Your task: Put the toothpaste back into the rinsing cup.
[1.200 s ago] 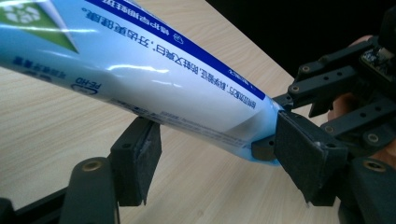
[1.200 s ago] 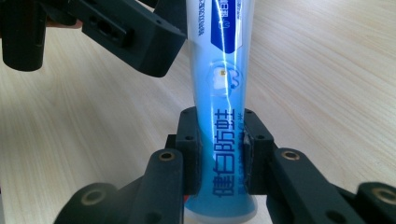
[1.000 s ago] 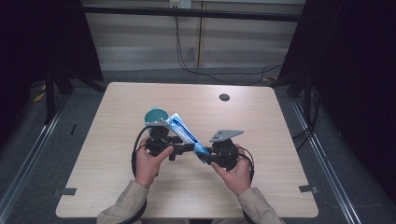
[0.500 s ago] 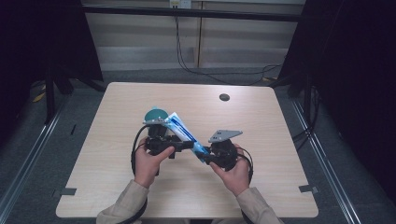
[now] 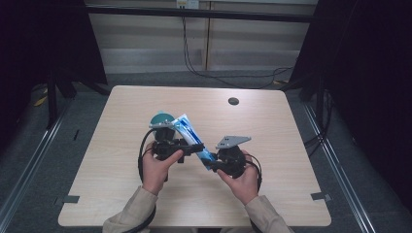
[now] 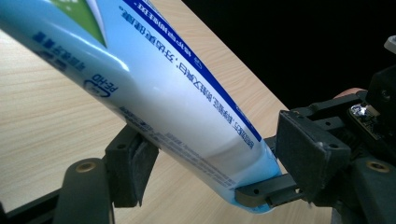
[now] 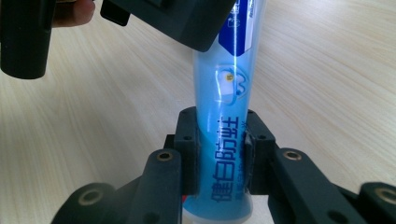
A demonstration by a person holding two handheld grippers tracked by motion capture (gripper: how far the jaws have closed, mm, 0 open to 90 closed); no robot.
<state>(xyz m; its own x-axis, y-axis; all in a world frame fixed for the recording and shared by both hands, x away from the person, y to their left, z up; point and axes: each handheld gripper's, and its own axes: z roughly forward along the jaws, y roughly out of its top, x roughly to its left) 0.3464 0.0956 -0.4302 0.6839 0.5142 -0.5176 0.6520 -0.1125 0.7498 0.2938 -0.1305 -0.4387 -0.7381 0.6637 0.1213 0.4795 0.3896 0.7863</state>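
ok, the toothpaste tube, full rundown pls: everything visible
The toothpaste tube is soft, glossy plastic, blue and white with a green patch and printed Chinese text. It is held off the wooden table, slanting between the hands. The left gripper clamps its body, and the right gripper pinches its narrow end. The cap end can't be made out.

The blue-and-white toothpaste tube hangs slantwise above my table, off the wood. Its printed body is smooth and full. I have both my pairs of tongs clamped on it.
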